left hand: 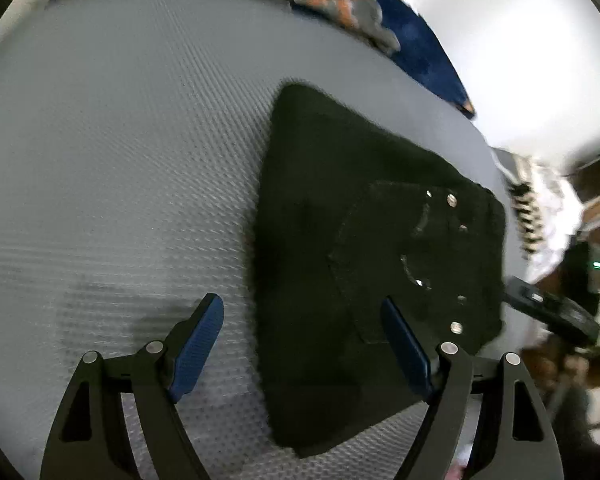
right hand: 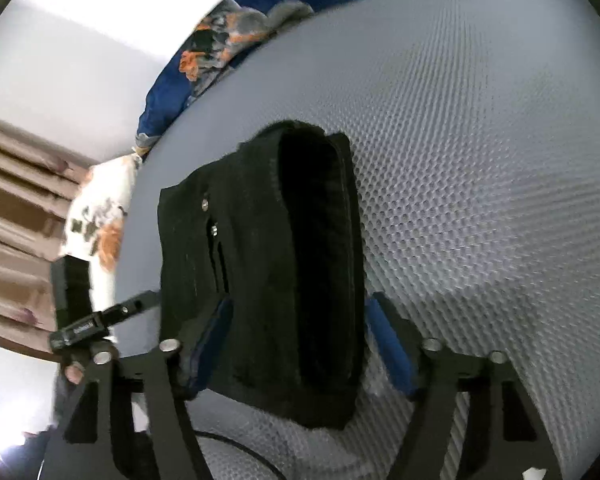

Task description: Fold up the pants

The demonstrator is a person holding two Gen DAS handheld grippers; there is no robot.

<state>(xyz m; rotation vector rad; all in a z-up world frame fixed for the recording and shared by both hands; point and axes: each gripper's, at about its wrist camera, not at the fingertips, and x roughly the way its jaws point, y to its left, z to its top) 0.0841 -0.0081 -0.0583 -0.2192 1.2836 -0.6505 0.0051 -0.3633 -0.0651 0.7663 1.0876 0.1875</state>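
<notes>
The black pants [left hand: 364,248] are seen folded into a compact bundle on a grey mattress [left hand: 120,140] with a honeycomb-textured cover, metal rivets and buttons showing on the upper layer. In the left wrist view, the left hand-held gripper [left hand: 300,344] is held with its jaws spread wide: one blue pad stands over the bare mattress, the other over the near part of the bundle, and nothing is clamped between them. In the right wrist view, the right hand-held gripper [right hand: 300,344] is seen straddling the near end of the pants [right hand: 268,280], its blue pads parted on either side of the thick fold; whether the left pad touches the cloth cannot be told, and the right pad stands just apart from it. A blue blanket [right hand: 168,92] with an orange and grey pattern is bunched along the mattress's far edge, and a white patterned cloth [right hand: 100,208] lies at its side.
</notes>
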